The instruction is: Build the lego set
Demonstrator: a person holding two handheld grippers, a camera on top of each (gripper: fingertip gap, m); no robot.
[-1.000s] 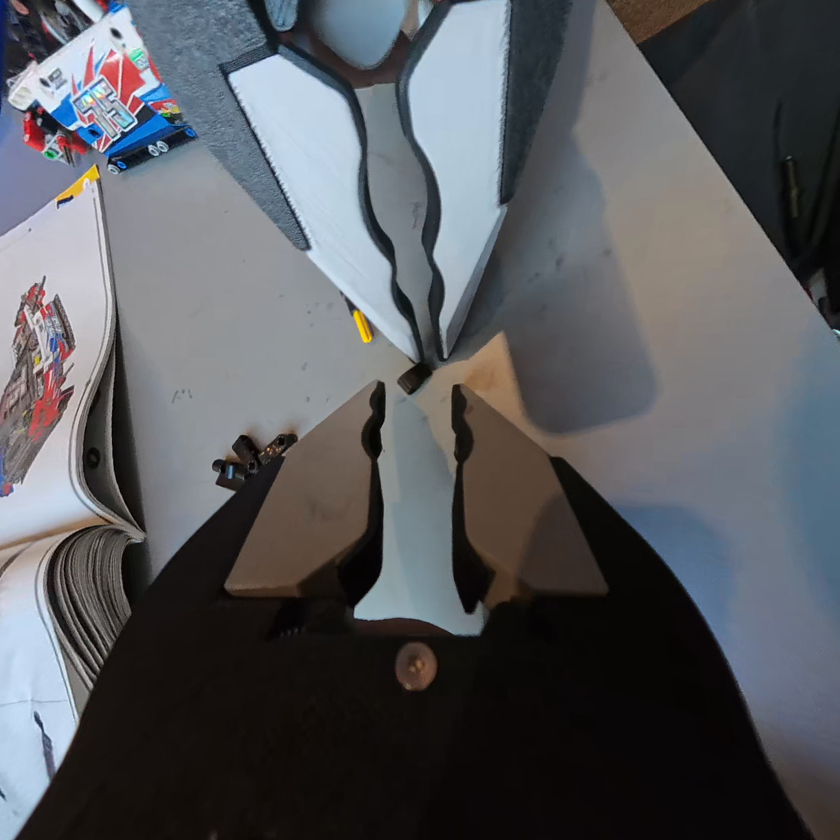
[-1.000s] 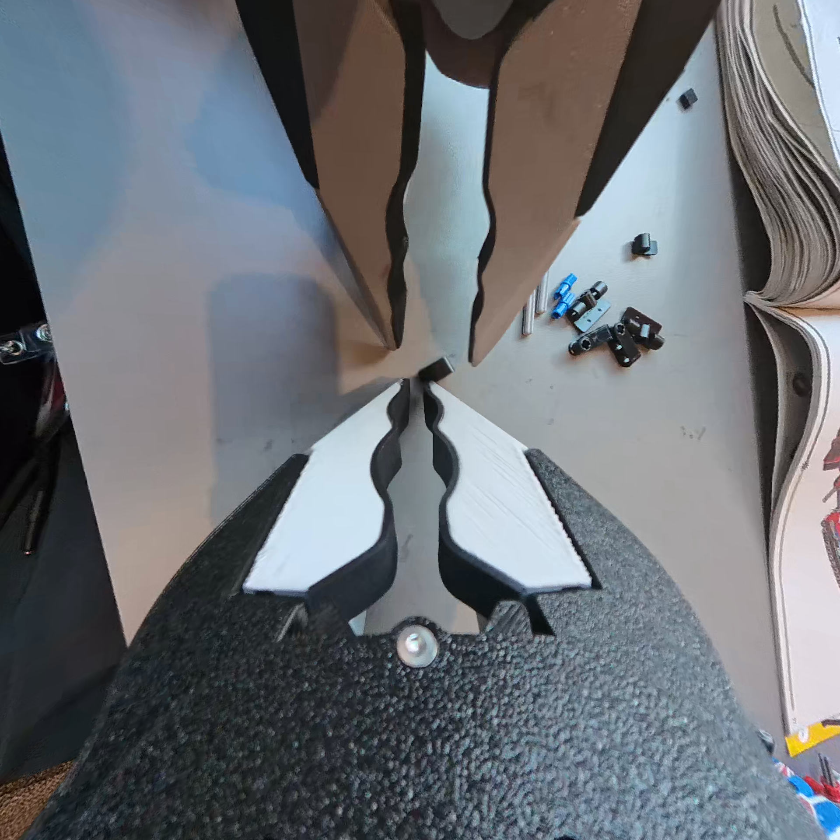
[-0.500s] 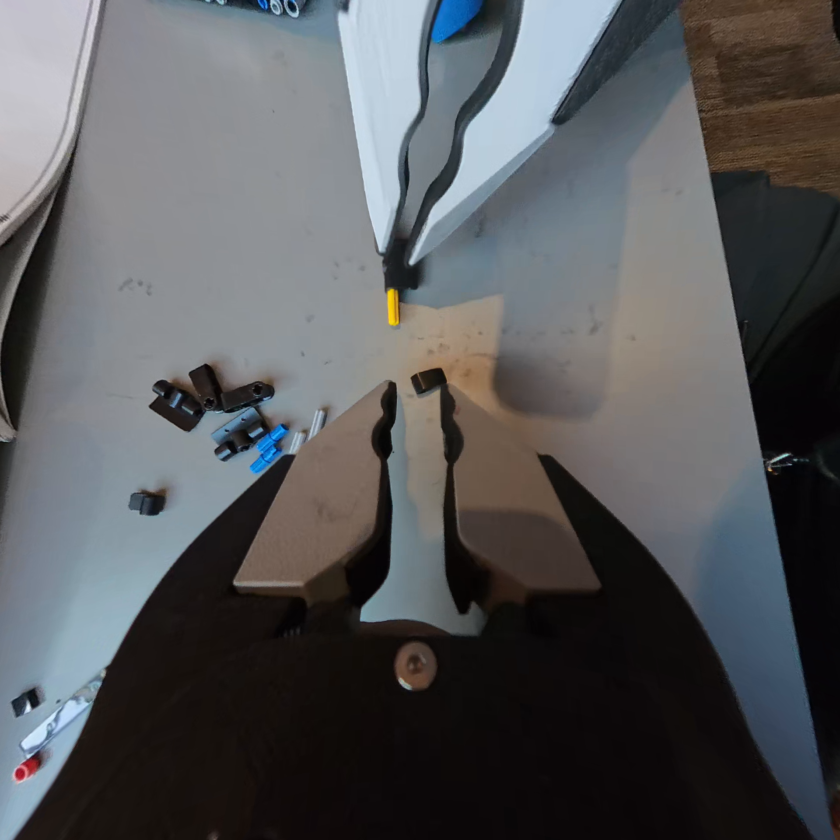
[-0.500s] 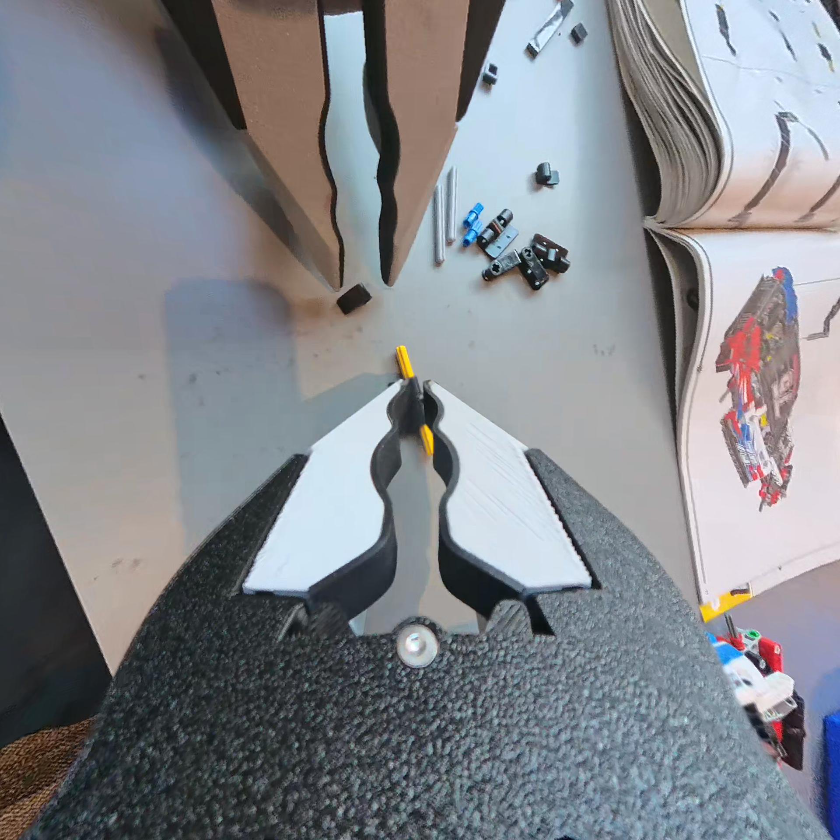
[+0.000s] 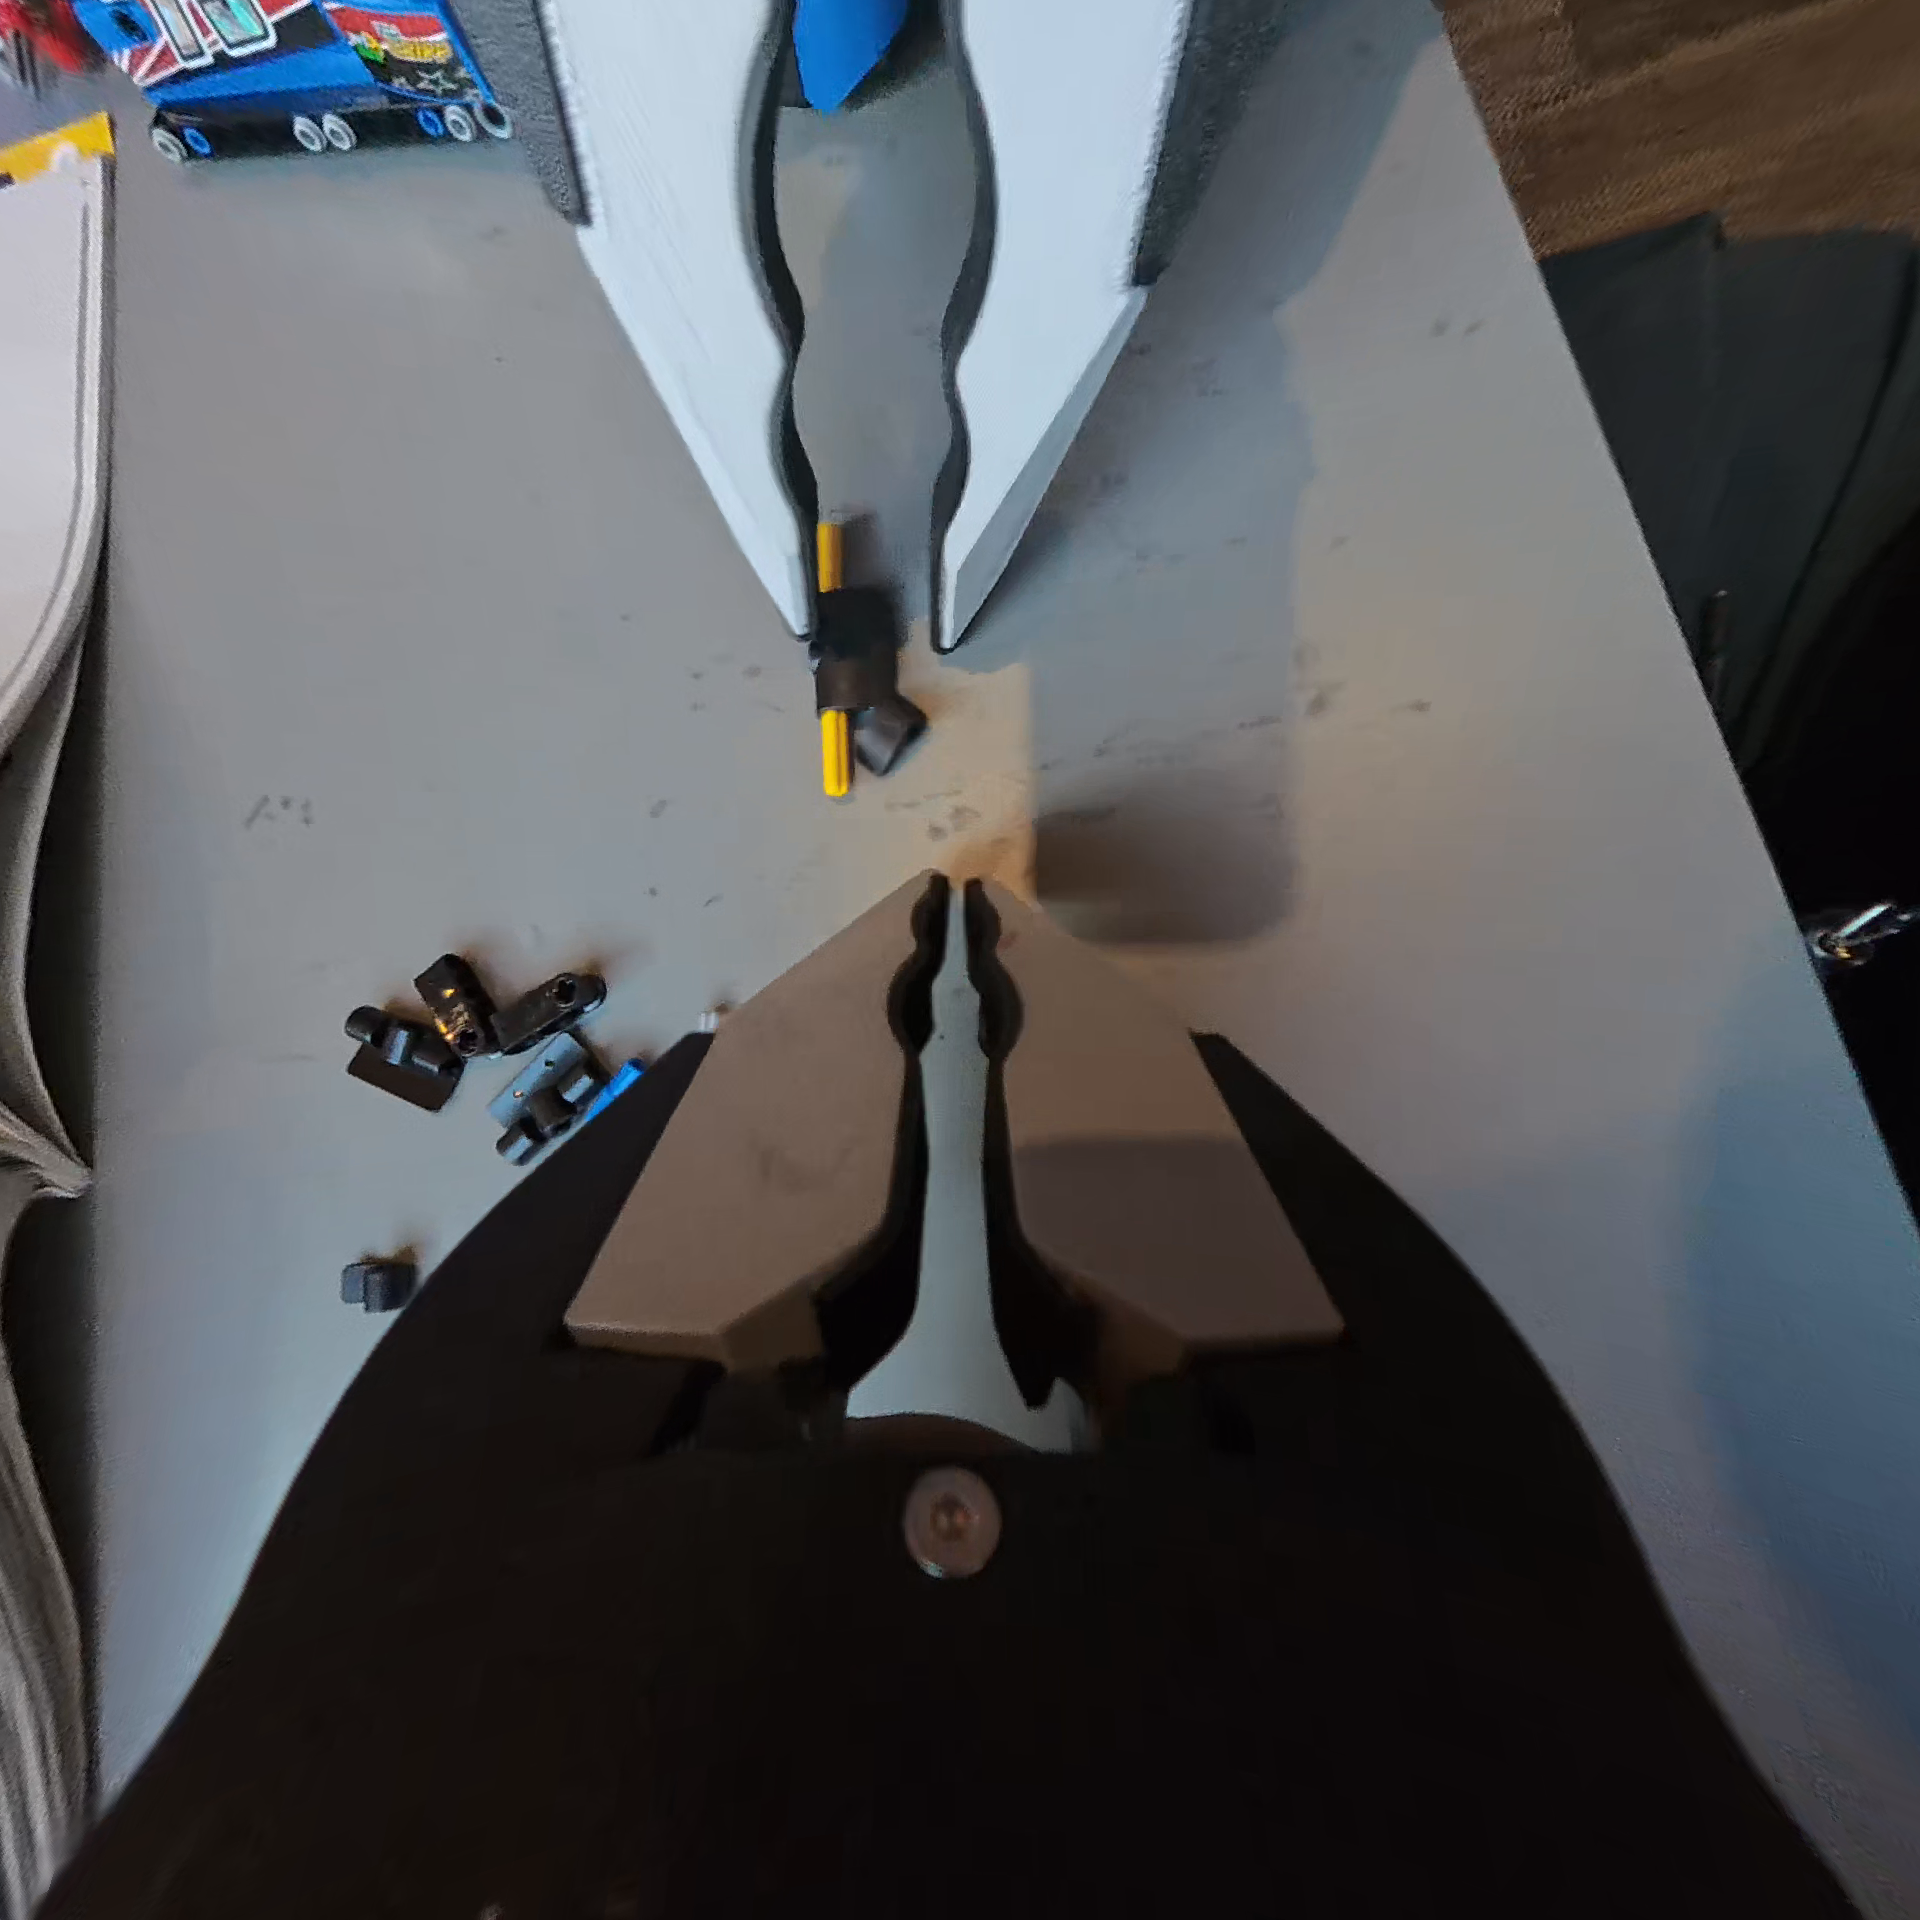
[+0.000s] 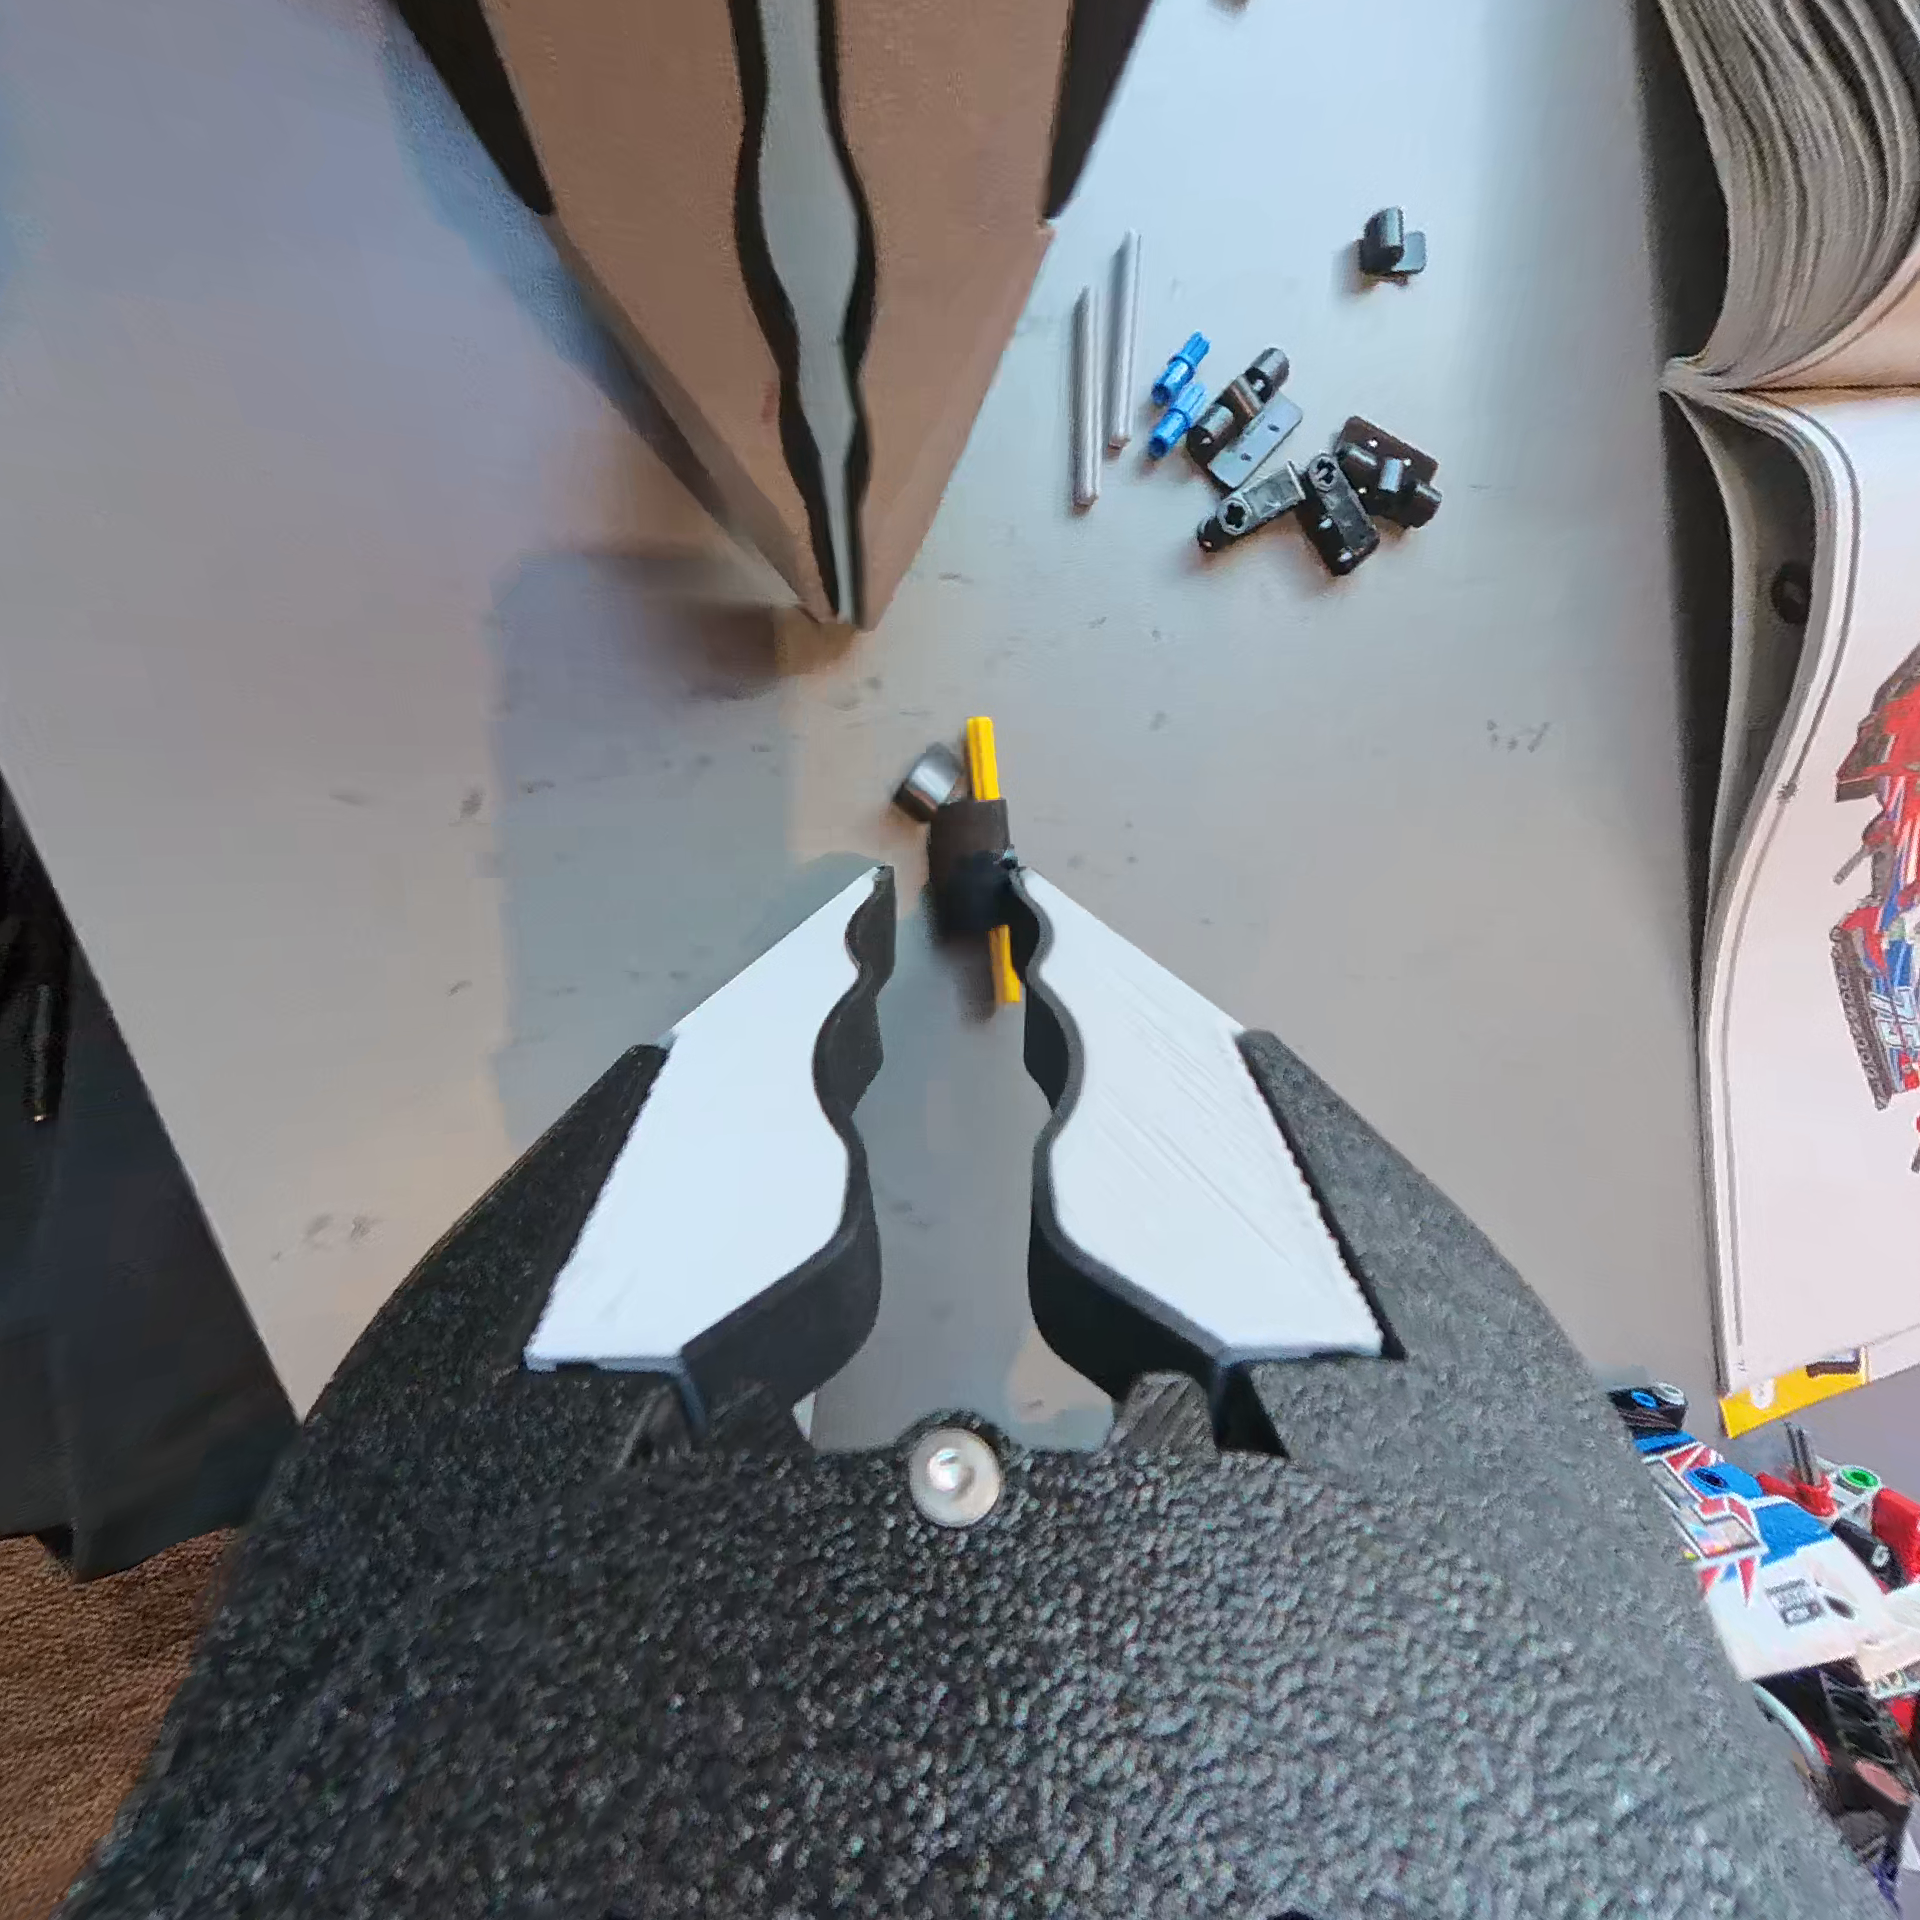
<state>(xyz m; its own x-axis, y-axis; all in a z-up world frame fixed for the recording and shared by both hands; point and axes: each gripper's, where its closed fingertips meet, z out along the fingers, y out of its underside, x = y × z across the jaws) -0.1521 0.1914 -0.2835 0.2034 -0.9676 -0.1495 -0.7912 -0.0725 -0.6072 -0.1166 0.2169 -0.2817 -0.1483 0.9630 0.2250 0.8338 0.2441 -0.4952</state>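
Resting yellow axle [image 6: 985,873] w/ black connectors on tabletop [image 6: 1299,831]; right gripper [image 6: 954,881] jaws wide, freeing it; left gripper [image 5: 954,883] jaws nearly closed, empty.

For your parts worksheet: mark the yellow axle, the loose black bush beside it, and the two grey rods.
yellow axle [image 6: 980,767], right wrist view, its far bare end.
loose black bush [image 6: 926,800], right wrist view, its side wall.
two grey rods [image 6: 1085,400], right wrist view, left rod's middle.
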